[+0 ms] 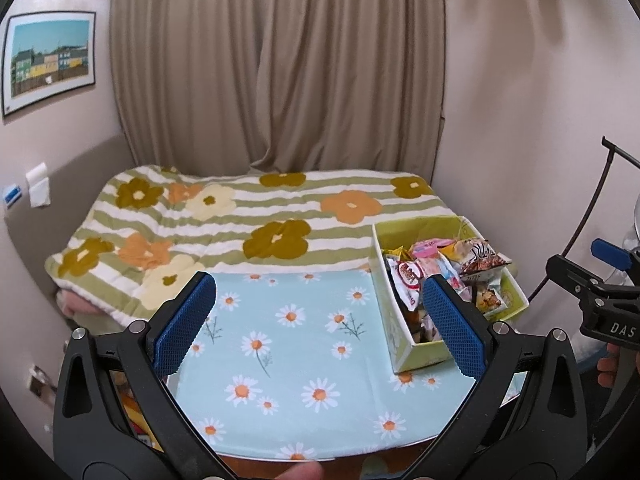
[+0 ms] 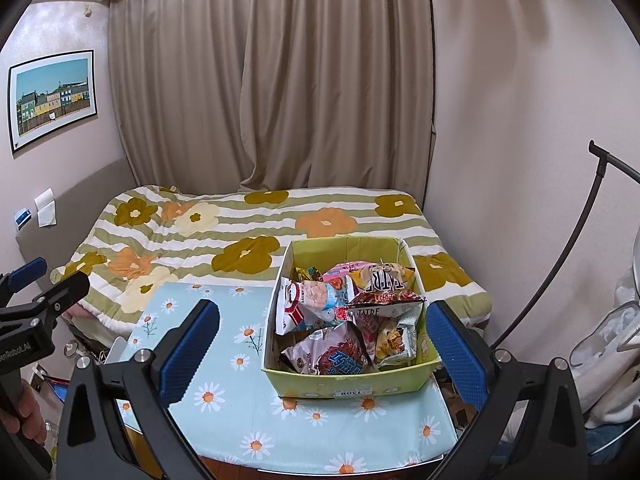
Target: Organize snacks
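Note:
A yellow-green cardboard box (image 2: 352, 386) full of snack packets (image 2: 336, 312) stands on the right part of a table with a light blue daisy cloth (image 2: 224, 412). The box also shows in the left wrist view (image 1: 404, 332), at the table's right edge. My left gripper (image 1: 320, 320) is open and empty, held over the bare cloth (image 1: 288, 344) left of the box. My right gripper (image 2: 324, 344) is open and empty, its fingers either side of the box, above and in front of it.
A bed with a striped flower blanket (image 2: 240, 232) lies right behind the table. Beige curtains (image 2: 280, 80) hang at the back. A black curved stand (image 2: 576, 240) and white bags (image 2: 616, 340) are at the right by the wall.

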`<control>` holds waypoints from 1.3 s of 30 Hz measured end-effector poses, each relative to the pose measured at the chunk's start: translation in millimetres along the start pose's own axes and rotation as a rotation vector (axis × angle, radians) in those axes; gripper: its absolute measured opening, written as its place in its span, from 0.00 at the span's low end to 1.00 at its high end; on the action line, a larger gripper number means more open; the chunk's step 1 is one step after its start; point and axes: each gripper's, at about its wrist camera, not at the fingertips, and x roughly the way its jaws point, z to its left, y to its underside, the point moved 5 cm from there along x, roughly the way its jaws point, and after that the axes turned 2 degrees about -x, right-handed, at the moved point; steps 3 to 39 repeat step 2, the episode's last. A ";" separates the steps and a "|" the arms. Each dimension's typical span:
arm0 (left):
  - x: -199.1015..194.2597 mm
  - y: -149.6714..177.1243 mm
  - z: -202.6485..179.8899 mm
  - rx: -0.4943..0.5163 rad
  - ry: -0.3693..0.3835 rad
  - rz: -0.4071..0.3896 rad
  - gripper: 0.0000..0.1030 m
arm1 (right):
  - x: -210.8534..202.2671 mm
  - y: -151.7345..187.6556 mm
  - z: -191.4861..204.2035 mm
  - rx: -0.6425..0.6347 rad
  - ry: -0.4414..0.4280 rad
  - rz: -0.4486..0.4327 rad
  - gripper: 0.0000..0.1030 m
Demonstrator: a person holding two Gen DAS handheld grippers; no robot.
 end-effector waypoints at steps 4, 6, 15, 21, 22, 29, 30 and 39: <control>1.9 0.7 1.1 0.002 -0.013 0.000 1.00 | 3.8 1.2 -0.5 -0.002 0.000 0.006 1.00; 1.9 0.7 1.1 0.002 -0.013 0.000 1.00 | 3.8 1.2 -0.5 -0.002 0.000 0.006 1.00; 1.9 0.7 1.1 0.002 -0.013 0.000 1.00 | 3.8 1.2 -0.5 -0.002 0.000 0.006 1.00; 1.9 0.7 1.1 0.002 -0.013 0.000 1.00 | 3.8 1.2 -0.5 -0.002 0.000 0.006 1.00; 1.9 0.7 1.1 0.002 -0.013 0.000 1.00 | 3.8 1.2 -0.5 -0.002 0.000 0.006 1.00; 1.9 0.7 1.1 0.002 -0.013 0.000 1.00 | 3.8 1.2 -0.5 -0.002 0.000 0.006 1.00; 1.9 0.7 1.1 0.002 -0.013 0.000 1.00 | 3.8 1.2 -0.5 -0.002 0.000 0.006 1.00; 1.9 0.7 1.1 0.002 -0.013 0.000 1.00 | 3.8 1.2 -0.5 -0.002 0.000 0.006 1.00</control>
